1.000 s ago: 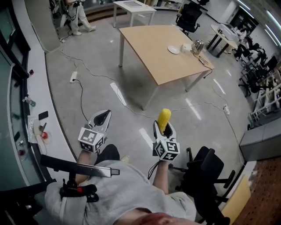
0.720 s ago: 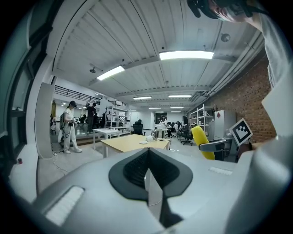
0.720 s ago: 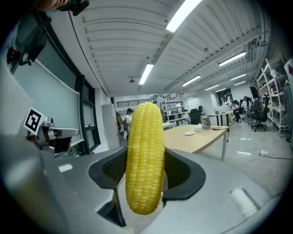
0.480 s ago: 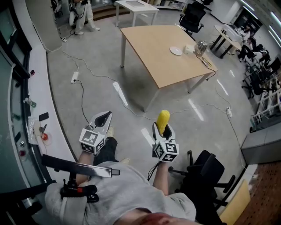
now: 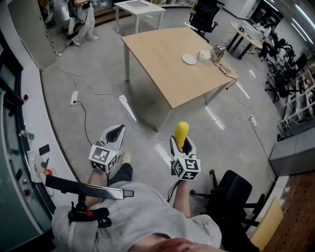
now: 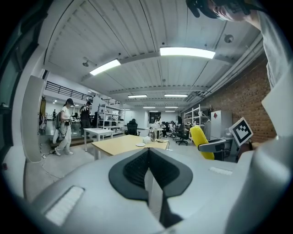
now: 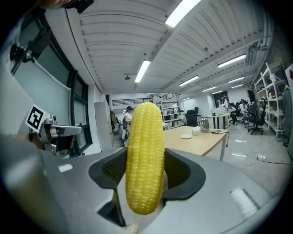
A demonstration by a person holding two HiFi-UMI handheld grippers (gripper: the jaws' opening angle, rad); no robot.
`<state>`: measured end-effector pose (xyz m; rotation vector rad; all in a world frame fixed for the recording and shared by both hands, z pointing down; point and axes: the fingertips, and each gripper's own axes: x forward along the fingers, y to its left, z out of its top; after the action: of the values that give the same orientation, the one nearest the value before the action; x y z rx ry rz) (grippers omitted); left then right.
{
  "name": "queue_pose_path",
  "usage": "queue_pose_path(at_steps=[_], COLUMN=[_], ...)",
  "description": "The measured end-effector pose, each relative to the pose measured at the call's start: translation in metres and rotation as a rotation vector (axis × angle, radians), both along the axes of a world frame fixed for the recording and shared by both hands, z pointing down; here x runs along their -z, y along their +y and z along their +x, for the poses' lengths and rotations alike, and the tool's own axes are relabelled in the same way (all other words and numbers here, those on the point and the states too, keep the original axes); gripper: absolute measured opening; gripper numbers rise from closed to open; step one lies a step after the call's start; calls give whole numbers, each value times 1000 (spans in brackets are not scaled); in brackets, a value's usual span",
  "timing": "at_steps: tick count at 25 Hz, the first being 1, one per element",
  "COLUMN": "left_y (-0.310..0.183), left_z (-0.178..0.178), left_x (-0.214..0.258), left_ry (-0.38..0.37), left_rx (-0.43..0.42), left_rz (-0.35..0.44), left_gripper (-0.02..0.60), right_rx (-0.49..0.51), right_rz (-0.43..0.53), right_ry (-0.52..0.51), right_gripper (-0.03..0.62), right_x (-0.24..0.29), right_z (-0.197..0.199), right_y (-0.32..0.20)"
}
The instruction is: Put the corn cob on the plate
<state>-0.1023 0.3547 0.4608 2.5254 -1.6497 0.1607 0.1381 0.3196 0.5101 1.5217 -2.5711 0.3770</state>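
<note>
Glossy grey floor (image 5: 98, 54) lies under the right gripper (image 5: 180, 141) clamping a knobbly yellow corn cob (image 5: 181, 132), left gripper (image 5: 115, 132) closed empty.

Place: I read this as an open-plan office that doubles as a lab or test space.
Floor: polished grey floor (image 5: 103, 54), with loose cables and a power strip (image 5: 75, 97) lying across it.
Furniture: a big wooden table (image 5: 162, 59) standing in the open, a small white table (image 5: 138, 7) behind it, black swivel chairs (image 5: 204, 14) about.
Far side: more desks (image 5: 248, 32) with people seated nearby.
Ceiling: ribbed panels with long strip lights (image 6: 187, 52).
Walls: a brick wall (image 6: 238, 91), with metal shelving racks (image 6: 197, 119) beside it.
People: one person standing (image 6: 64, 125) near the white table.
</note>
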Motion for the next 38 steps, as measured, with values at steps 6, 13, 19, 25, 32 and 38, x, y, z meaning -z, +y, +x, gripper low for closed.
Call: queue_pose_path(at_steps=[6, 13, 19, 25, 32, 38], left_y=[-76, -137, -191, -222, -267, -316], left_z=[-24, -51, -90, -102, -95, -74], left_x=[17, 17, 8, -1, -8, -17], left_ry=[-9, -7, 8, 28, 34, 18], left_rx=[-62, -112, -143, -156, -178, -208], left_rz=[21, 30, 15, 4, -24, -35], left_gripper=[20, 20, 20, 20, 20, 20], right_rx=[-62, -125, -180, -213, -241, -261], right_rz=[11, 12, -6, -31, -46, -51], right_ry=[1, -15, -16, -3, 2, -12], right_gripper=[249, 249, 249, 249, 249, 249], right_x=[14, 14, 8, -1, -2, -15], right_z=[-21, -42, -74, -79, -71, -54], right_y=[-62, -113, -158, -181, -220, -268])
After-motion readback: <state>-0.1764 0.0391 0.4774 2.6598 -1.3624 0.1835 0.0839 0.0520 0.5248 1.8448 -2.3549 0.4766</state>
